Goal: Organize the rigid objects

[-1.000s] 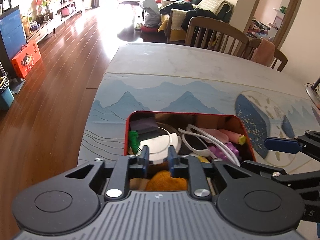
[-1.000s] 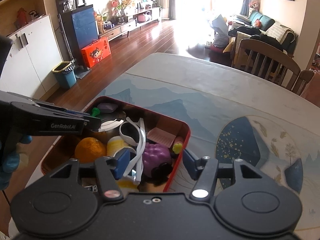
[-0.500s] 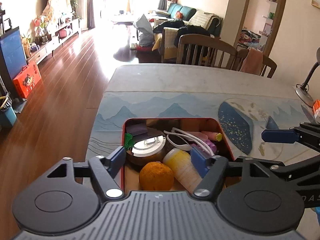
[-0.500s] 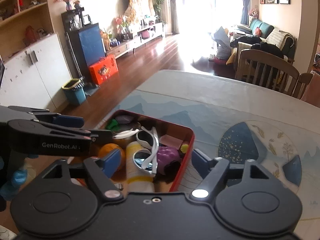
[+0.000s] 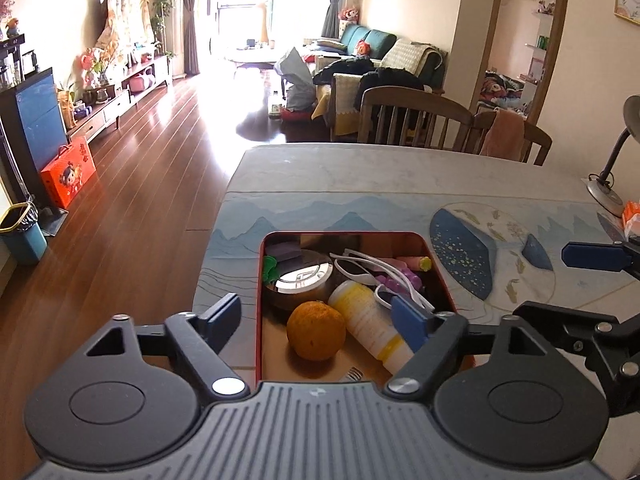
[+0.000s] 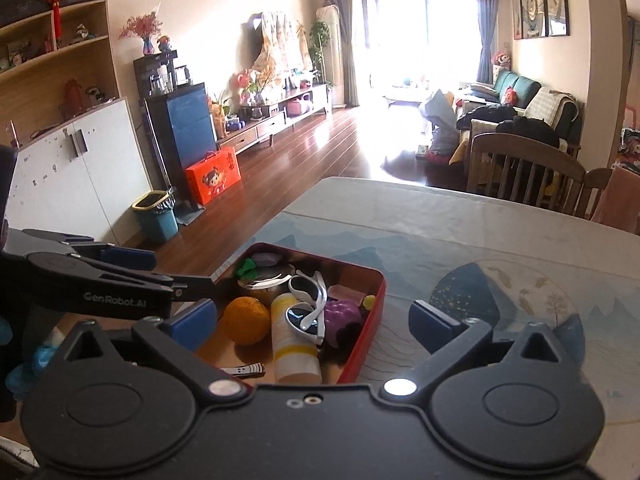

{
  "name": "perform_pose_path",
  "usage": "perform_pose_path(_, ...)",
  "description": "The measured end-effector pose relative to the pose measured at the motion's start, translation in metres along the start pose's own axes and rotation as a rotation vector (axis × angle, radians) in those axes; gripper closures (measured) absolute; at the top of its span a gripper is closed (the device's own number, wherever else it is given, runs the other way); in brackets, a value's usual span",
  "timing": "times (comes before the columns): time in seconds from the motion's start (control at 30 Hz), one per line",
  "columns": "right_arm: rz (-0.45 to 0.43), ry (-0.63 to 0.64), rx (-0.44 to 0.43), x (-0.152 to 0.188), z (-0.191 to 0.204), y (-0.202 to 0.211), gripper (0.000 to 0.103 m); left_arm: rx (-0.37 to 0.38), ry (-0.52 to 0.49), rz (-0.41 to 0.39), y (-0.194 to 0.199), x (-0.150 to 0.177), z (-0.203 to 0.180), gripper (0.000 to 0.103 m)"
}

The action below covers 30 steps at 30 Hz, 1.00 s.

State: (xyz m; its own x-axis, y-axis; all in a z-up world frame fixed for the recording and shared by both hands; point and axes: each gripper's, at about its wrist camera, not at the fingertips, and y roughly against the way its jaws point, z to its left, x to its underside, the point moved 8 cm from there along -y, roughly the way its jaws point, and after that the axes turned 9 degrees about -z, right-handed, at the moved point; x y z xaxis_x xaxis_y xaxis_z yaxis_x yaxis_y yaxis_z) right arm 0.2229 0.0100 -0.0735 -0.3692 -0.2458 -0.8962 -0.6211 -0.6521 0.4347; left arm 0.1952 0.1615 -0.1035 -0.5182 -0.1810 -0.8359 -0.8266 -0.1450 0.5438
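While both grippers' fingers (image 5: 408,322) have just been spreading, empty, above the tin (image 5: 440,276): crowded sunglasses (image 6: 310,306) may snag.

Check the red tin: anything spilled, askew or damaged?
Nothing spilled or visibly damaged. The red tin sits flat on the table, everything inside it. Contents are jumbled: the white sunglasses lie across the tipped white-and-yellow bottle, the orange beside it. Both grippers are open and empty.
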Motion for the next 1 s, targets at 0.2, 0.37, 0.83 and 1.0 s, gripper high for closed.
perform_pose_path(0.2, -0.027, -0.013, 0.017, 0.004, 0.001, 0.012, 0.0, 0.015, 0.006, -0.011, 0.015, 0.003, -0.004, 0.013)
perform_pose_path(0.37, -0.049, -0.04, 0.034, 0.006, -0.002, 0.024, 0.0, 0.025, 0.0, -0.021, 0.024, 0.006, -0.009, 0.002)
perform_pose_path(0.83, -0.065, -0.082, 0.089, 0.015, -0.008, 0.042, 0.0, 0.039, -0.033, -0.013, 0.039, 0.012, -0.024, 0.001)
perform_pose_path(1.0, -0.065, -0.096, 0.107, 0.017, -0.013, 0.046, 0.0, 0.04, -0.038, -0.019, 0.042, 0.012, -0.028, 0.001)
